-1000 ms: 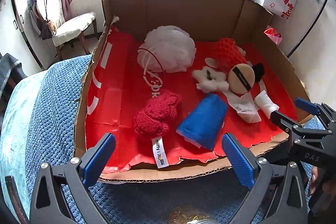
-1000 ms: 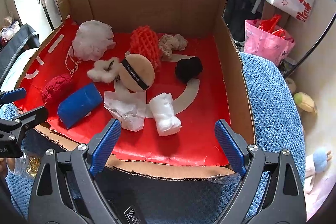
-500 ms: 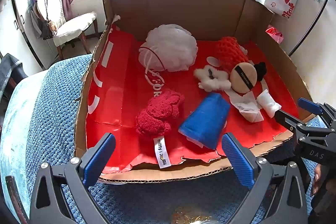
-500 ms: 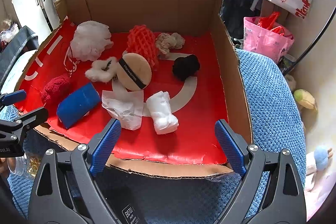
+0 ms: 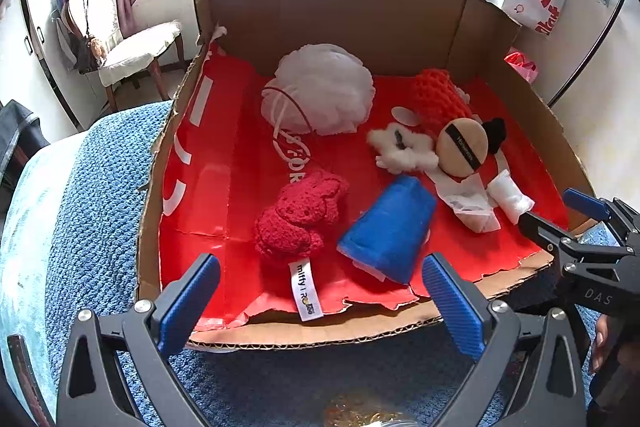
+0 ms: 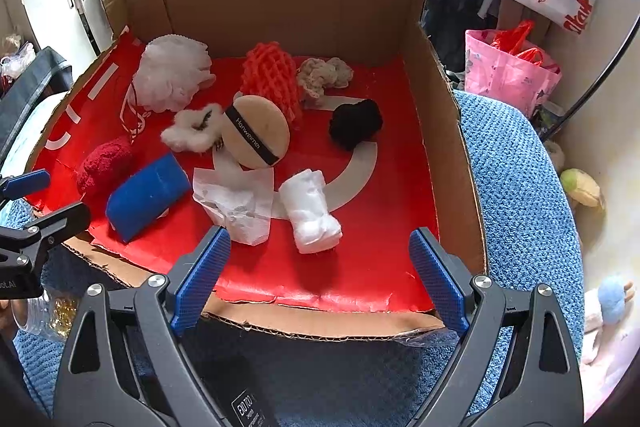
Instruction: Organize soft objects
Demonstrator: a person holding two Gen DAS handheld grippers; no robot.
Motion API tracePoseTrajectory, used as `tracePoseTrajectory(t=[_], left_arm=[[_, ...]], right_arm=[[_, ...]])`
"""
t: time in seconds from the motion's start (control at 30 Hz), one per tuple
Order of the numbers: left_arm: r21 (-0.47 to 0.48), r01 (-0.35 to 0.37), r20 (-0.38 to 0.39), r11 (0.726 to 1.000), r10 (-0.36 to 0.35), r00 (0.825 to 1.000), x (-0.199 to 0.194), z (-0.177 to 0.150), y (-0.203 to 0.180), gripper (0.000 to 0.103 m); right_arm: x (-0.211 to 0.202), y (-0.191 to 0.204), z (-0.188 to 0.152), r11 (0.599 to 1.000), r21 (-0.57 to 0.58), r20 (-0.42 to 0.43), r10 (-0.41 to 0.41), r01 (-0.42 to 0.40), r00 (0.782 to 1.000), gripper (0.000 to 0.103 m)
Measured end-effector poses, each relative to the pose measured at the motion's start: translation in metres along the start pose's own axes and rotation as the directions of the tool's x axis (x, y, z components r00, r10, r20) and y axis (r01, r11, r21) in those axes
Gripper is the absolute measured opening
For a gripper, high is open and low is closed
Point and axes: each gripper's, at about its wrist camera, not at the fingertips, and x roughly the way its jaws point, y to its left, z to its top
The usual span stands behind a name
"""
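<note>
Left gripper (image 5: 320, 301) hung spread wide and empty at the torn front edge of the red-lined cardboard box (image 5: 320, 327), fuzzy red knit plush (image 5: 300, 215) just inside; the box's left strip lay bare. Right gripper (image 6: 320, 283) gaped, empty, by the crinkly white wrapped roll (image 6: 310, 213).

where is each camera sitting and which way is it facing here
Left wrist: rides the left gripper, near the open cardboard box's front-left, looking in over the red plush toy and blue foam block; its open fingers show, the right gripper at right.
Right wrist: rides the right gripper, front-right, facing the white cotton roll; open fingers show, left gripper at left.
Shared: box, block, round tan powder puff.
</note>
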Motion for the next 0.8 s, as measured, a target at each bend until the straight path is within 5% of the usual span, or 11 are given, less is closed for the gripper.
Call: tracePoseTrajectory(t=[0.8], left_arm=[[-0.001, 0.015, -0.001, 1.000, -0.015, 1.000, 0.0021, 0.0019, -0.0016, 0.103]], right_arm=[[0.0022, 0.0000, -0.0008, 1.000, -0.002, -0.012, -0.004, 0.004, 1.000, 0.091]])
